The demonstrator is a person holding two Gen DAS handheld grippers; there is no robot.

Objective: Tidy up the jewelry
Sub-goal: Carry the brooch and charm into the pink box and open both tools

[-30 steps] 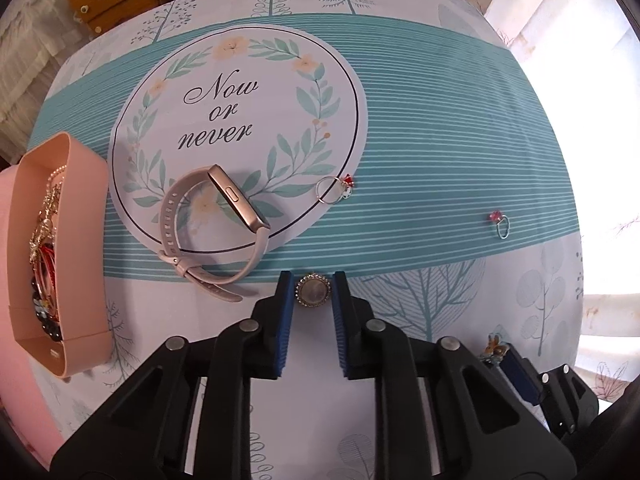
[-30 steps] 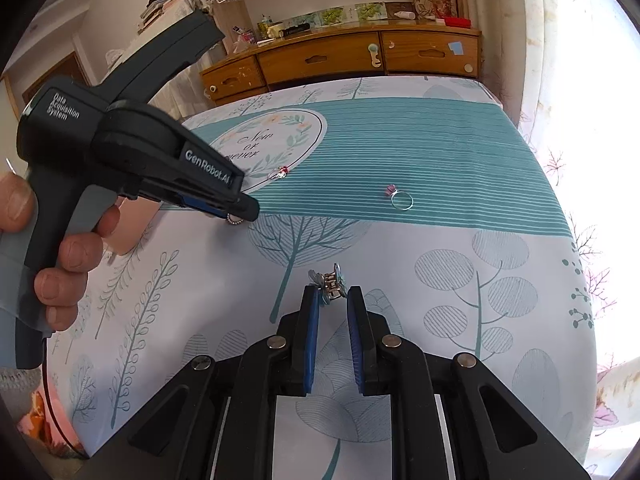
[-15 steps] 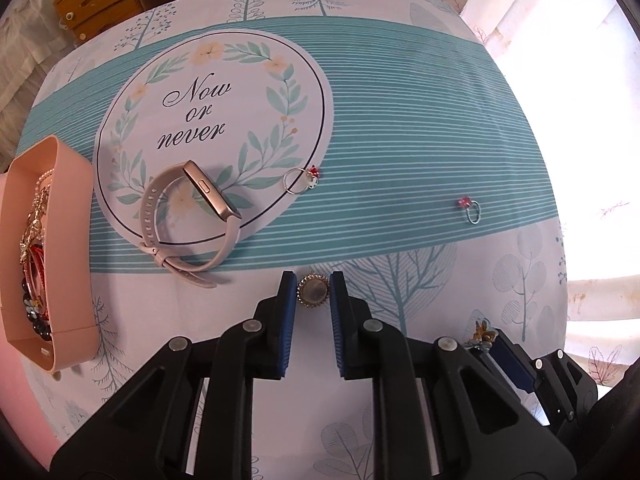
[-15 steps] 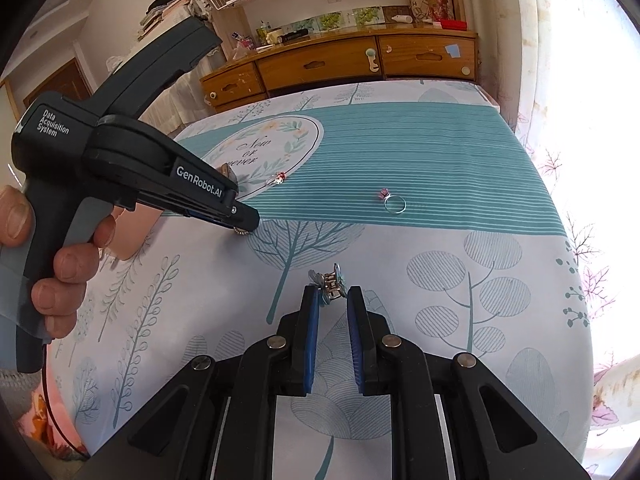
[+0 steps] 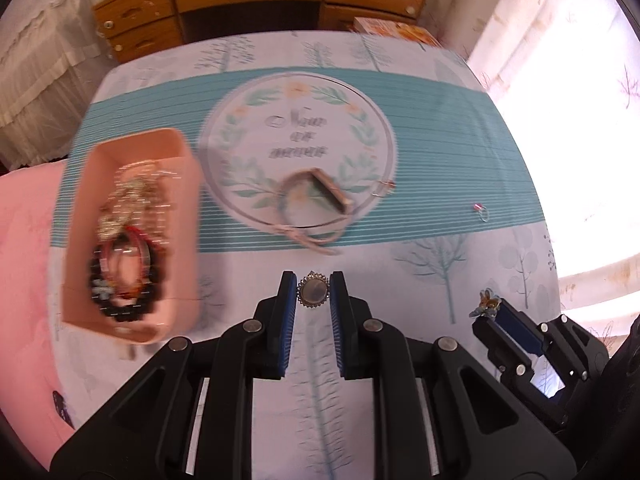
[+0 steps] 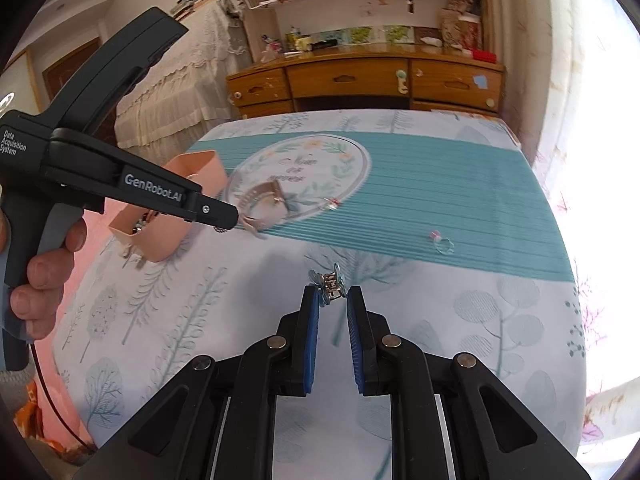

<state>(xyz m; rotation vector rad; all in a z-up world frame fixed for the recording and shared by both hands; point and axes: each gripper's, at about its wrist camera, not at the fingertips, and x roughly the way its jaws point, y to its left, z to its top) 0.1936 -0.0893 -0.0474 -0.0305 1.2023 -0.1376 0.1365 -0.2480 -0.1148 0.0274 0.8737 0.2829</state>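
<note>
- Left tool (image 5: 313,291): jaws narrow, clamped on a round brooch (image 5: 313,289) with a beaded rim and pale centre; the piece sits at the fingertips, clear of the cloth below.
- Right tool (image 6: 333,295): jaws narrow, pinching a small butterfly hair clip (image 6: 329,282), blue wings with metal teeth, held at the very tips.
- Right tool also shows in the left wrist view, low and to the right of the left tool, clip at its tip.
- Pink tray (image 5: 182,216): ahead and to the left of the left tool, on the counter (image 5: 460,280), which wears a tree-print cloth with a teal striped band. Tray holds a dark beaded bracelet (image 5: 120,300), red bangles and gold chains, tangled; detail blurred.
- Pink watch (image 5: 316,200): straight ahead of the left tool, lying on the round "Now or never" print, strap looped.
- Ring with red stone (image 6: 331,203): just right of the watch, at the edge of the round print.
- Second ring with pink stone (image 6: 441,242): ahead and to the right of the right tool, on the teal band, well apart from the first ring.
- A hand (image 6: 38,280) grips the left tool's handle, seen at left in the right wrist view.
- Wooden dresser (image 6: 360,80) stands beyond the counter's far edge.
</note>
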